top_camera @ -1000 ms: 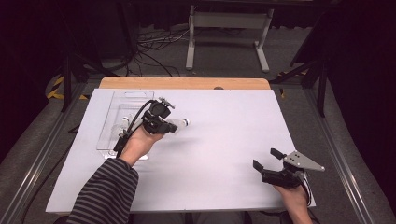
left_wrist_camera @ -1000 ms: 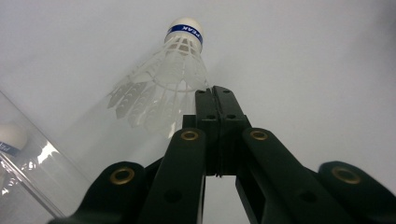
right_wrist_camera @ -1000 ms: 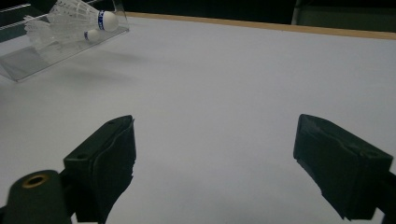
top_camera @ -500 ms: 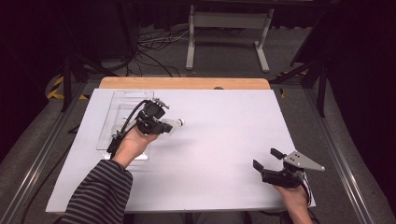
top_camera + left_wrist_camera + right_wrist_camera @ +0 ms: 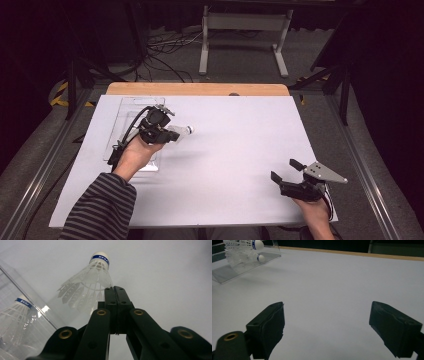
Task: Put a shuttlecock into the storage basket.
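Observation:
My left gripper (image 5: 175, 134) (image 5: 115, 290) is shut on the feather skirt of a white shuttlecock (image 5: 184, 131) (image 5: 86, 283). Its cork, with a blue band (image 5: 100, 257), points away from the jaws, to the right in the high view. The gripper sits beside the right edge of a clear plastic tray (image 5: 131, 107) (image 5: 30, 295). A second shuttlecock (image 5: 17, 312) lies in that tray. My right gripper (image 5: 283, 169) (image 5: 327, 307) rests open at the table's near right corner, with only bare white table between its jaws.
The white tabletop (image 5: 240, 135) has a wooden strip (image 5: 200, 89) along its far edge. The right gripper view shows the clear tray (image 5: 234, 270) with two shuttlecocks (image 5: 249, 252) far off at top left. A metal stand (image 5: 242, 22) and cables lie on the floor beyond.
My left gripper has drifted slightly left toward the tray, still holding the shuttlecock. The right gripper has stayed where it was.

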Available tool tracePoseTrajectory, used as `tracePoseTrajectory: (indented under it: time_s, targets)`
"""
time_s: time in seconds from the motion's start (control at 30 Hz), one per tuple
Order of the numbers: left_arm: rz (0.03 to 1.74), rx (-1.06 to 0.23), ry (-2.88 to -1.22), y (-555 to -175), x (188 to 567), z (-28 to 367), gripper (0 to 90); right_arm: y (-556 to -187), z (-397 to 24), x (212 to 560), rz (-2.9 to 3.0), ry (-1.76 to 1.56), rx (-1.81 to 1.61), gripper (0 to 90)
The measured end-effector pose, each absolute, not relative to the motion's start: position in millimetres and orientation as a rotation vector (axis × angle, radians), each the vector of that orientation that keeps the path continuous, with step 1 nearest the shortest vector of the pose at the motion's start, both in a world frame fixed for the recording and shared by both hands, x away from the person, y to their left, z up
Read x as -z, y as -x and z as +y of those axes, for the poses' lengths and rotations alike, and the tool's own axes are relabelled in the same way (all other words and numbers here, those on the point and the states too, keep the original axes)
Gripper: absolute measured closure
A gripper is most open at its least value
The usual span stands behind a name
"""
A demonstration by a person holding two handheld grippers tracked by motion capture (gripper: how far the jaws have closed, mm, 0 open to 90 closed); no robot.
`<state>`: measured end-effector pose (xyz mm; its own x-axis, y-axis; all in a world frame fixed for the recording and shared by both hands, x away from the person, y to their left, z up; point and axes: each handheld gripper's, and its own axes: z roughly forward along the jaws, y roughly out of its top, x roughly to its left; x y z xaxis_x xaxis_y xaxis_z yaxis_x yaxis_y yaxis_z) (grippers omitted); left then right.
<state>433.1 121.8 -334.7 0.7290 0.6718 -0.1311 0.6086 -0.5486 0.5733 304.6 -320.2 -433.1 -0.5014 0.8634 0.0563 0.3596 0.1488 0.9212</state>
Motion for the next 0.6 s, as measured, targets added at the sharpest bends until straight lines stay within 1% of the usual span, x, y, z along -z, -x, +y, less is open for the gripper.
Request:
tracePoseTrajectory:
  time_s: [0.6]
  targets:
    - [1.008, -0.167, -2.276, -433, 324, 144, 90.0, -305, -320, 433, 1.935, -1.164, -1.335, 13.7]
